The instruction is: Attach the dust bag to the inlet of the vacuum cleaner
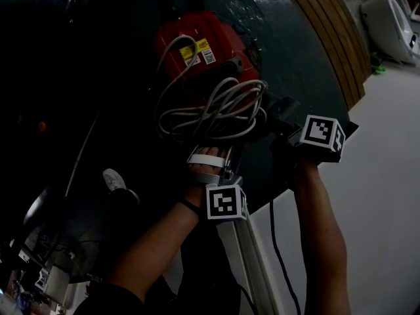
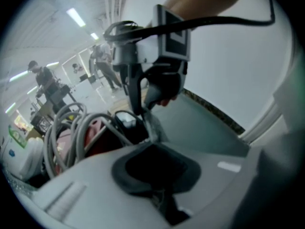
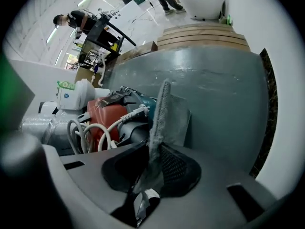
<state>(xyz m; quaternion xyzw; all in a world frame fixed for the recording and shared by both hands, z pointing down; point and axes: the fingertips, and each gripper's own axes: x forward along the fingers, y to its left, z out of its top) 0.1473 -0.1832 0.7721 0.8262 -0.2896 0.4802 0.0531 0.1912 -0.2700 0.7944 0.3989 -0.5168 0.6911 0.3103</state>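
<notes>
Head view. Dim. Red plastic vacuum cleaner [image 1: 197,44] lies on a round grey-green table top [image 1: 295,58] with a wooden rim [image 1: 331,38]. A loose coil of white power cord [image 1: 210,110] is piled over the vacuum cleaner's near end. Left gripper [image 1: 228,157] points up at the coil from below. Right gripper [image 1: 281,122] comes in from the right, just beside it. Dust bag too dark to pick out here.

Left gripper view. Left gripper's dark pads are drawn together, no gap showing. A strip of grey fabric reaches their far edge; cannot tell whether it is nipped. Right gripper [image 2: 143,111] hangs close ahead, tips on that same strip. Cord [image 2: 66,132] and vacuum cleaner [image 2: 93,137] to the left. People [image 2: 43,80] stand far back in the room.

Right gripper view. Right gripper [image 3: 155,171] is clamped on the grey felt-like dust bag [image 3: 164,113], which stands upright from between its pads. Vacuum cleaner [image 3: 102,116] lies just left of the bag. The bag's far end is not clear.
</notes>
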